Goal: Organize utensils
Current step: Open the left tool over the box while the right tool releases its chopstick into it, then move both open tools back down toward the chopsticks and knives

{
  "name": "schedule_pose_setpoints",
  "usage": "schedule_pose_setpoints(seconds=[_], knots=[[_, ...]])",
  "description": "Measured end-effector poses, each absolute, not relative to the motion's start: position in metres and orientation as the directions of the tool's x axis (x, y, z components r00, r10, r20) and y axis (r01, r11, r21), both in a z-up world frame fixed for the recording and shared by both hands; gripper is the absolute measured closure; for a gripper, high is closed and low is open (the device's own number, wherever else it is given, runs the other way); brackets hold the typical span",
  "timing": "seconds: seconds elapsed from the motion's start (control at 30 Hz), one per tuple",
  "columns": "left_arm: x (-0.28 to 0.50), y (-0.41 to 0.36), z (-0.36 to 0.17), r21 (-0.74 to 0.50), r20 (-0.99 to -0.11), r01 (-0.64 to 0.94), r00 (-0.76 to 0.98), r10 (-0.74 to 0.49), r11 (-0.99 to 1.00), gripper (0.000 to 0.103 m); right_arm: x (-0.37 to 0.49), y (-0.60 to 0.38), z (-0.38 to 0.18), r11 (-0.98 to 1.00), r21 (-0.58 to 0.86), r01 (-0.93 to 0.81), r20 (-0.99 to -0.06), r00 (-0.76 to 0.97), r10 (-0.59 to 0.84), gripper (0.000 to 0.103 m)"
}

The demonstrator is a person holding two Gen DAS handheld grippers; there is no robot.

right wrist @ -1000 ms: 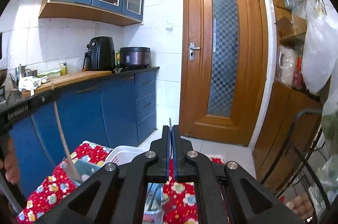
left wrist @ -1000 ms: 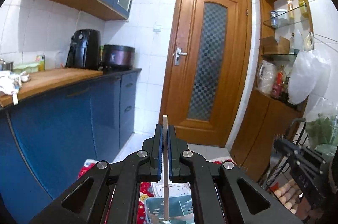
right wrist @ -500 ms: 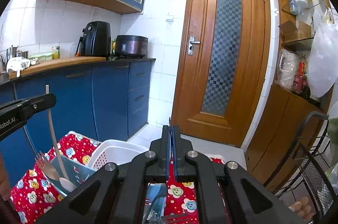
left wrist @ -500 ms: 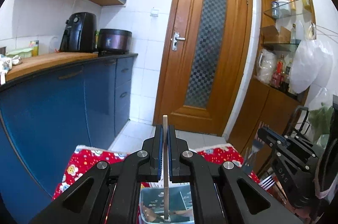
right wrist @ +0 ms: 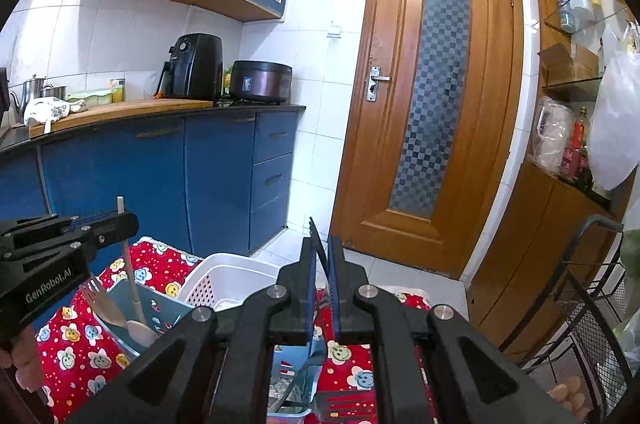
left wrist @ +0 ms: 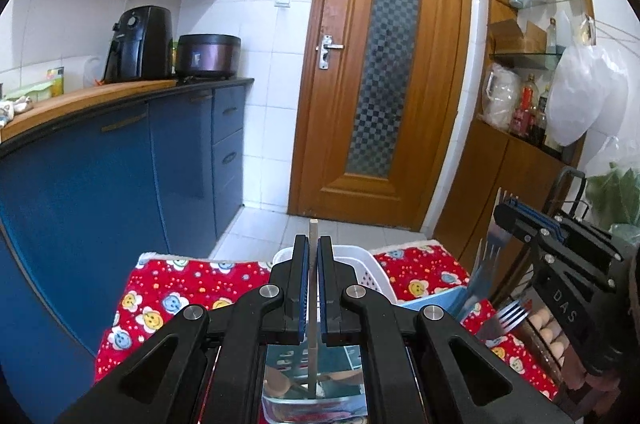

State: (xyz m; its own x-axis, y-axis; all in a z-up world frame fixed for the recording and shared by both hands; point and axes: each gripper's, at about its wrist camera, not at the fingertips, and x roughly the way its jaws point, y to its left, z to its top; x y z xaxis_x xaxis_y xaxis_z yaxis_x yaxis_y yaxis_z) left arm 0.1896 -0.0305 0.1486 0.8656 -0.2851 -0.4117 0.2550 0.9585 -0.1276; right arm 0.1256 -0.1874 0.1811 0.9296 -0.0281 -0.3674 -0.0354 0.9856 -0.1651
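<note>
Left tool (left wrist: 313, 256): jaws clamped on the thin handle of a wooden spoon (right wrist: 140, 331), handle upright between the blue pads. In the right wrist view the spoon's bowl hangs inside the blue utensil holder (right wrist: 160, 308), lower than 0.5 s ago, when bowl and handle stood higher over the holder's left edge. Right tool (right wrist: 321, 256): jaws closed on the dark flat handle of a slotted spatula (right wrist: 344, 406); the handle leans slightly left between the pads, and the slotted head shows below, at the near edge of the holder. Compared with 1.0 s ago, both cameras have tipped downward: the red floral cloth (left wrist: 192, 288) on the tabletop fills more of each view, and the white perforated basket (right wrist: 228, 280), just behind the holder, is now seen in the left wrist view as well. A fork (left wrist: 506, 314) stands tines-up at the holder's right side in the left wrist view, nearer to the right tool's body than it was 0.5 s ago; a second fork (right wrist: 93, 290) stands tines-up at the holder's left side in the right wrist view, beside the spoon handle. Whether the spoon bowl touches the holder's floor cannot be told. Beyond the holder: blue cabinets (right wrist: 216, 176) to the left, wooden door (right wrist: 432, 112) behind.
</note>
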Motion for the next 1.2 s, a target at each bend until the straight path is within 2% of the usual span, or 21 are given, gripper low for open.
schedule_pose_setpoints(seconds=[0.1,0.2,0.23,0.3,0.37,0.47,0.63,0.87,1.2], knots=[[0.19,-0.033,0.147,-0.114,-0.428,0.253,0.86,-0.277,0.961,0.096,0.126,-0.189,0.182,0.987,-0.151,-0.046,-0.38,0.925,-0.015,0.09],[0.189,-0.033,0.146,-0.11,-0.437,0.252,0.856,-0.275,0.961,0.093,0.126,-0.19,0.183,0.99,-0.128,-0.06,-0.393,0.919,0.005,0.076],[0.188,-0.033,0.146,-0.11,-0.439,0.252,0.855,-0.275,0.961,0.09,0.126,-0.191,0.183,0.991,-0.118,-0.064,-0.396,0.918,0.012,0.071],[0.187,-0.032,0.147,-0.114,-0.44,0.253,0.854,-0.277,0.961,0.085,0.125,-0.193,0.185,0.993,-0.092,-0.079,-0.398,0.917,0.036,0.067],[0.186,-0.031,0.148,-0.116,-0.435,0.253,0.857,-0.278,0.961,0.076,0.123,-0.193,0.187,0.993,-0.075,-0.087,-0.394,0.918,0.051,0.062],[0.181,-0.029,0.153,-0.116,-0.422,0.253,0.863,-0.278,0.961,0.071,0.118,-0.194,0.192,0.994,-0.056,-0.097,-0.384,0.921,0.069,0.06],[0.173,-0.025,0.16,-0.115,-0.41,0.255,0.868,-0.28,0.96,0.069,0.109,-0.196,0.2,0.993,-0.012,-0.117,-0.372,0.922,0.104,0.057],[0.157,-0.021,0.169,-0.119,-0.409,0.263,0.866,-0.288,0.958,0.068,0.093,-0.198,0.211,0.991,0.017,-0.13,-0.354,0.926,0.128,0.054],[0.132,-0.017,0.171,-0.12,-0.436,0.278,0.848,-0.302,0.953,0.068,0.064,-0.205,0.205,0.986,0.074,-0.149,-0.392,0.905,0.166,0.054]])
